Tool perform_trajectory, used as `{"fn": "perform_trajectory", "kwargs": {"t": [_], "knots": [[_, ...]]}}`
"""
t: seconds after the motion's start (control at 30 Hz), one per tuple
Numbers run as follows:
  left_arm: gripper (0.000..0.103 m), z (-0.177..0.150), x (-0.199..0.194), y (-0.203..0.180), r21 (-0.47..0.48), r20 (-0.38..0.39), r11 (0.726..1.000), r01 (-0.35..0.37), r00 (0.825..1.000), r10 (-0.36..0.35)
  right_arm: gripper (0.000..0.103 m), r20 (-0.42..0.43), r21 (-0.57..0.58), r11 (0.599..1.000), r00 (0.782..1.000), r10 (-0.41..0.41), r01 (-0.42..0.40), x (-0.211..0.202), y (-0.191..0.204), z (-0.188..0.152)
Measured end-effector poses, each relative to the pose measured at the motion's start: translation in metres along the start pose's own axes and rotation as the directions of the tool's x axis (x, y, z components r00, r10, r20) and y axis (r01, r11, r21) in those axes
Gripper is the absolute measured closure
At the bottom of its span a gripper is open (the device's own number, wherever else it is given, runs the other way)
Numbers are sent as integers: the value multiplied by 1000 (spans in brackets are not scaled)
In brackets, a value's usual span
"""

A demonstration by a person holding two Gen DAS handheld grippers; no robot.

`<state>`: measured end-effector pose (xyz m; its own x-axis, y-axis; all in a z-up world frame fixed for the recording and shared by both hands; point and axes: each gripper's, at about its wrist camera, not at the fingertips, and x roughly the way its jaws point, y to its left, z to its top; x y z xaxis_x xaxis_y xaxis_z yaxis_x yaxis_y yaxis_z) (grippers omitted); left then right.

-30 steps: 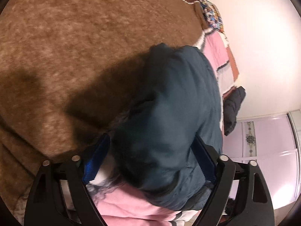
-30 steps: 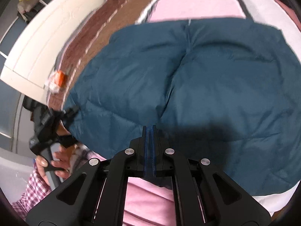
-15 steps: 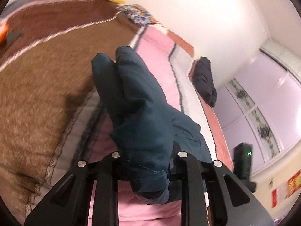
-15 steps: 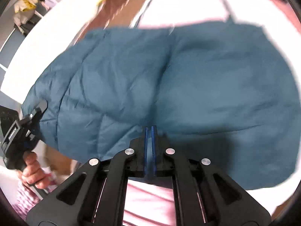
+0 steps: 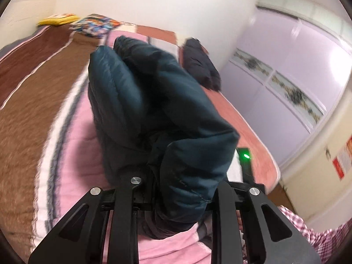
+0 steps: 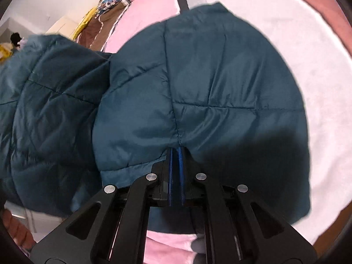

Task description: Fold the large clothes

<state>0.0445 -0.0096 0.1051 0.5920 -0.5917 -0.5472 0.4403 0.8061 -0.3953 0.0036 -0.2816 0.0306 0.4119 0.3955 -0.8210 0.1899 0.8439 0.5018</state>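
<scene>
jacket point(image 6: 198, 83): dark teal, quilted, puffy, bunched over pink bedding point(image 5: 74, 145)
left gripper point(image 5: 176, 189): clamped on a thick fold
right gripper point(image 6: 176, 173): pinching the hem

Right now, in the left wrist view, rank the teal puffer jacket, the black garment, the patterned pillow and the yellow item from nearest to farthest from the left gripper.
1. Teal puffer jacket: clamped in the left gripper, centre.
2. Black garment: on the bed beyond the jacket, to the right.
3. Patterned pillow: at the bed's far end, left of centre.
4. Yellow item: far left by the wall, about level with the pillow, so 3 and 4 are close to call.
</scene>
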Motion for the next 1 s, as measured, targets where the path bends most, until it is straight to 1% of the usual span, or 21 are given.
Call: {"fn": "perform_trajectory", "kwargs": {"t": [0.17, 0.23, 0.3, 0.43, 0.53, 0.6, 0.63, 0.7, 0.77, 0.8, 0.83, 0.93, 1.0], "knots": [[80, -7, 37, -42, 82, -93, 995, 48, 995, -40, 95, -18, 45, 992, 993, 120, -119, -1, -24, 3], [80, -14, 54, -55, 111, -134, 992, 60, 990, -45, 95, -23, 77, 983, 985, 170, -167, -2, -34, 1], [80, -20, 76, -67, 144, -184, 987, 76, 982, -49, 96, -25, 88, 977, 980, 196, -193, -4, -42, 0], [80, -33, 116, -80, 175, -255, 981, 81, 966, -35, 97, -31, 104, 968, 972, 234, -230, -4, -52, 3], [80, -38, 133, -84, 189, -284, 978, 84, 958, -27, 96, -33, 160, 945, 955, 294, -286, -13, -69, 0], [80, -40, 142, -88, 203, -301, 975, 84, 954, -20, 96, 1, 185, 929, 945, 326, -321, -37, -85, -4], [80, -42, 144, -90, 210, -305, 974, 83, 952, -15, 96, 24, 181, 929, 946, 324, -323, -48, -92, -6], [80, -42, 145, -94, 236, -307, 969, 78, 952, -2, 96, 80, 190, 936, 955, 286, -297, -76, -115, -10], [80, -43, 147, -96, 253, -308, 965, 72, 951, 10, 96, 92, 225, 940, 966, 242, -257, -83, -134, -10], [80, -44, 149, -97, 260, -309, 963, 70, 951, 15, 96, 88, 241, 941, 971, 221, -236, -83, -143, -10], [80, -45, 152, -100, 273, -312, 960, 67, 950, 22, 96, 76, 264, 937, 973, 218, -231, -77, -151, -11], [80, -51, 158, -111, 320, -316, 946, 53, 947, 54, 96, 16, 277, 927, 966, 257, -252, -52, -149, -13], [79, -56, 162, -117, 370, -318, 928, 42, 944, 84, 96, -3, 270, 928, 964, 266, -255, -43, -147, -15]]}}
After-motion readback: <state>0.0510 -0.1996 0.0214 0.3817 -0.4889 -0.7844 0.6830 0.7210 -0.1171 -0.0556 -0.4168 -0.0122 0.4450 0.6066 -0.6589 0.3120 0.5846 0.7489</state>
